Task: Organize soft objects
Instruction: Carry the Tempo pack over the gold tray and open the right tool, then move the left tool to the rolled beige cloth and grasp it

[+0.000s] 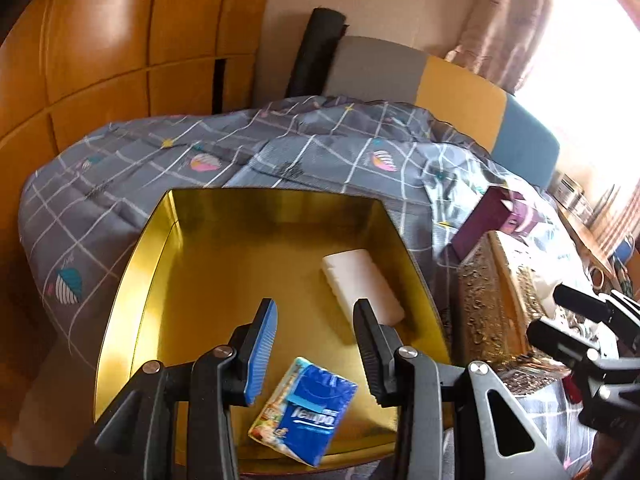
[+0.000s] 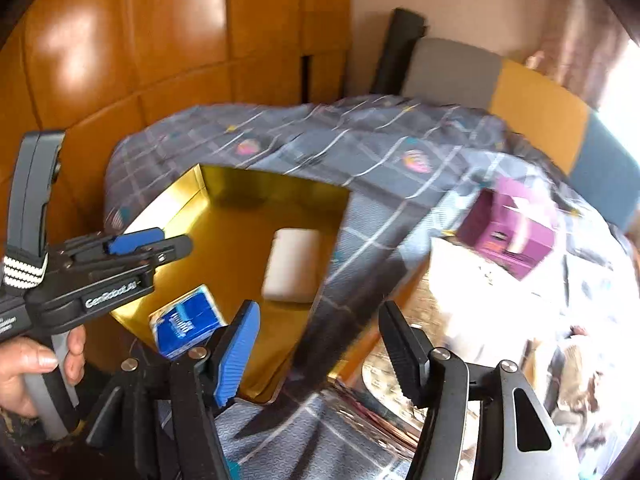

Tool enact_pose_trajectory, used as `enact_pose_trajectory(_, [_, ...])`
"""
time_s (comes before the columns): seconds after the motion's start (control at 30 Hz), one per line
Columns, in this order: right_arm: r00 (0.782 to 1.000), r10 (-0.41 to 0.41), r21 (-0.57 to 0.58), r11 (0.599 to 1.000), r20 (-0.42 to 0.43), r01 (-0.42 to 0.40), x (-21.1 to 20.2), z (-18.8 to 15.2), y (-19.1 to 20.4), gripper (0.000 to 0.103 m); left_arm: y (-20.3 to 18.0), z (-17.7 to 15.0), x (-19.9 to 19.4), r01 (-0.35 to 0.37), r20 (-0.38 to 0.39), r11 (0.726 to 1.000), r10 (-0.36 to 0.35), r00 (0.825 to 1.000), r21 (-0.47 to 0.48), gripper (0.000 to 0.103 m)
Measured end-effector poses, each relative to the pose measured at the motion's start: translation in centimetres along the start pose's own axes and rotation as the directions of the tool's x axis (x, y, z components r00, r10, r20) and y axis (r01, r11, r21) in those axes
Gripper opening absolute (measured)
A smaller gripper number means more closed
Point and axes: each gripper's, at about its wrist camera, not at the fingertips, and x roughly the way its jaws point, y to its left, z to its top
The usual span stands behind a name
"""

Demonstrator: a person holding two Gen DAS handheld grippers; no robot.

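A gold open box (image 1: pixel 160 264) sits on a grey patterned quilt. Inside it lie a white soft block (image 1: pixel 362 286) and a blue Tempo tissue pack (image 1: pixel 306 416). My left gripper (image 1: pixel 316 320) is open and empty, just above the box with the tissue pack lying below its fingers. In the right wrist view the box (image 2: pixel 224 248), the white block (image 2: pixel 292 268) and the tissue pack (image 2: pixel 186 322) show again, with the left gripper (image 2: pixel 168 242) over the box's left side. My right gripper (image 2: pixel 320 324) is open and empty, over the box's right edge.
A purple tissue box (image 2: pixel 508 232) lies on the quilt (image 2: pixel 360 148) to the right. A gold ornate box (image 1: pixel 496 300) stands right of the open box. A wooden wardrobe (image 1: pixel 100 40) and a grey, yellow and blue headboard (image 1: pixel 460 92) stand behind.
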Motion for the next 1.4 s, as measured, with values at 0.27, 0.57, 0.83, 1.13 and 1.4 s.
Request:
enact_pose_trajectory(0.27, [0.992, -0.1, 0.132, 0.987, 0.07, 0.091, -3.0, -1.6, -4.0, 0.067, -3.4, -0.1, -1.7, 0.011, 0.039, 0.994, -0.015, 0.999, 0.112, 0.039])
enact_pose_trajectory(0.57, [0.967, -0.239, 0.291, 0.935, 0.084, 0.205, -6.0, -4.2, -10.4, 0.074, -6.0, -0.2, -2.9, 0.006, 0.068, 0.982, -0.02, 0.998, 0.189, 0.039])
enact_pose_trajectory(0.83, [0.921, -0.389, 0.382, 0.853, 0.009, 0.357, -8.1, -7.3, -17.0, 0.079, -8.3, -0.4, -3.6, 0.031, 0.073, 0.966, -0.051, 0.996, 0.255, 0.039])
enact_pose_trajectory(1.13, [0.856, -0.511, 0.507, 0.721, -0.071, 0.472, -10.4, -11.3, -24.6, 0.079, -10.6, -0.5, -4.0, 0.065, 0.059, 0.953, -0.087, 0.994, 0.295, 0.039])
enact_pose_trajectory(1.4, [0.8, -0.578, 0.608, 0.58, -0.161, 0.542, -11.2, -15.3, -30.7, 0.082, -13.3, -0.7, -4.5, 0.092, 0.049, 0.927, -0.118, 0.992, 0.363, 0.039])
